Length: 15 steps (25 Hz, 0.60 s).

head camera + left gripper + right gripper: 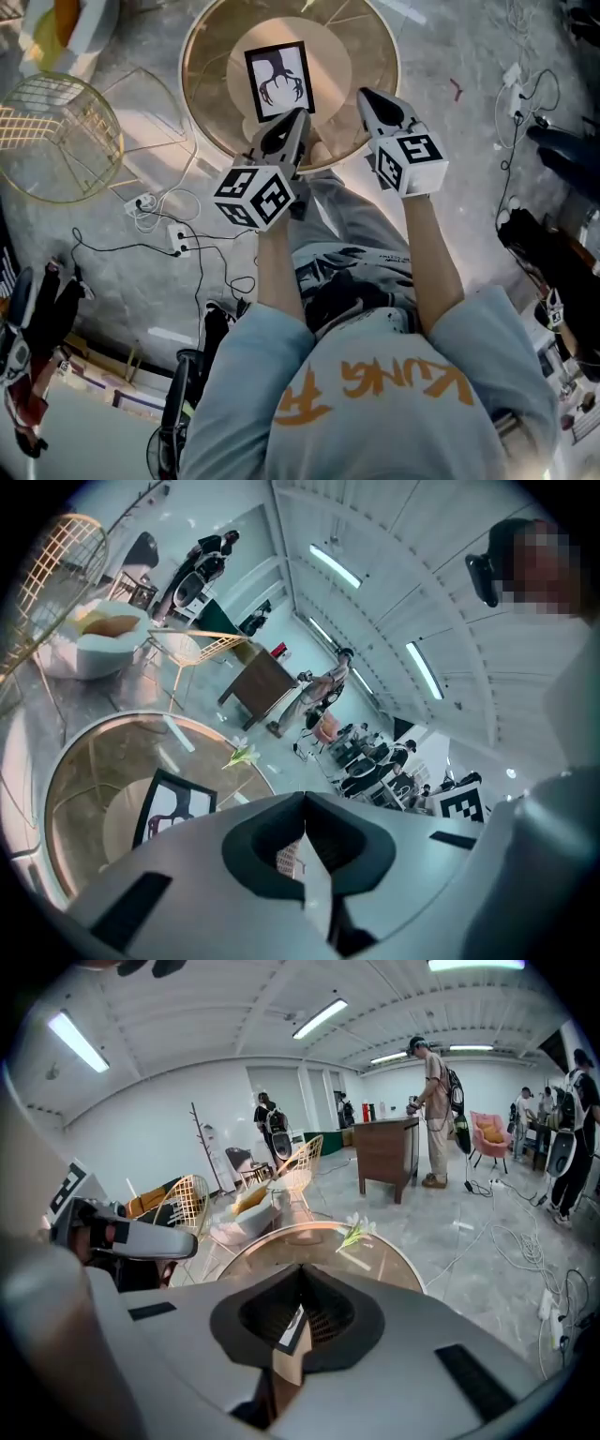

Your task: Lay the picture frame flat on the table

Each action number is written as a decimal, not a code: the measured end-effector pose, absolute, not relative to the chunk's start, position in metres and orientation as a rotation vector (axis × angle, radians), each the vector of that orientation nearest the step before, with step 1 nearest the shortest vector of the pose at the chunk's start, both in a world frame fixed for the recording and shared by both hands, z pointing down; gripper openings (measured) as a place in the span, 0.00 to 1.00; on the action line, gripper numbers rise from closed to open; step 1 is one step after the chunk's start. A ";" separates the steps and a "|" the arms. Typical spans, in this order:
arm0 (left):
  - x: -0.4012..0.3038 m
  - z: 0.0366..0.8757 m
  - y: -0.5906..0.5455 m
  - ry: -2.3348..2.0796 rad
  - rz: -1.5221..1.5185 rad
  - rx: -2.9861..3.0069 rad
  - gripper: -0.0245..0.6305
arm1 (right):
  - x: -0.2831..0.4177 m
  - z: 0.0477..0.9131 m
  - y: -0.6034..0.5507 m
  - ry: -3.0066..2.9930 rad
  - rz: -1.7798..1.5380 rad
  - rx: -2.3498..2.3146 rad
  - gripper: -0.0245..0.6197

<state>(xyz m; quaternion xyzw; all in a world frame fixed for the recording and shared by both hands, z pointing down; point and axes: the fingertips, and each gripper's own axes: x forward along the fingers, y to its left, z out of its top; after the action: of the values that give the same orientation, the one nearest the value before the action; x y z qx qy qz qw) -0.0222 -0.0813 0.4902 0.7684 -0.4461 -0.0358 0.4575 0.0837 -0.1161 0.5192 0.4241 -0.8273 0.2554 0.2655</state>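
My left claw (298, 120) and right claw (367, 99) were both pinched shut, empty. The picture frame (279, 80) lay on the round counter (211, 47) just beyond my left claw. I judged it light, stiff and breakable, best gripped at an edge.

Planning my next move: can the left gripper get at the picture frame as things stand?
Probably yes. The left gripper is right by the near edge of the picture frame on the round table, nothing between them. Its jaws are shut, so it must open to grasp.
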 end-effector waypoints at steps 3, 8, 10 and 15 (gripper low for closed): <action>-0.018 0.458 -0.081 -1.163 -0.069 1.911 0.07 | 0.086 0.482 -0.118 -2.290 0.679 1.152 0.03; -0.033 0.407 -0.091 -1.370 -0.015 1.994 0.07 | 0.091 0.440 -0.122 -2.362 0.701 1.195 0.03; -0.044 0.379 -0.093 -1.474 -0.033 2.035 0.07 | 0.090 0.424 -0.118 -2.391 0.674 1.173 0.03; -0.057 0.324 -0.103 -1.676 0.056 2.082 0.07 | 0.100 0.363 -0.135 -2.499 0.564 1.167 0.03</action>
<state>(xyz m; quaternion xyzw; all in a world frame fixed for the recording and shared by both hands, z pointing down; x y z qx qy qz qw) -0.0567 -0.1034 0.3243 0.7576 -0.6098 0.0203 0.2319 0.0997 -0.1355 0.3632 0.4090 -0.8759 0.1978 0.1624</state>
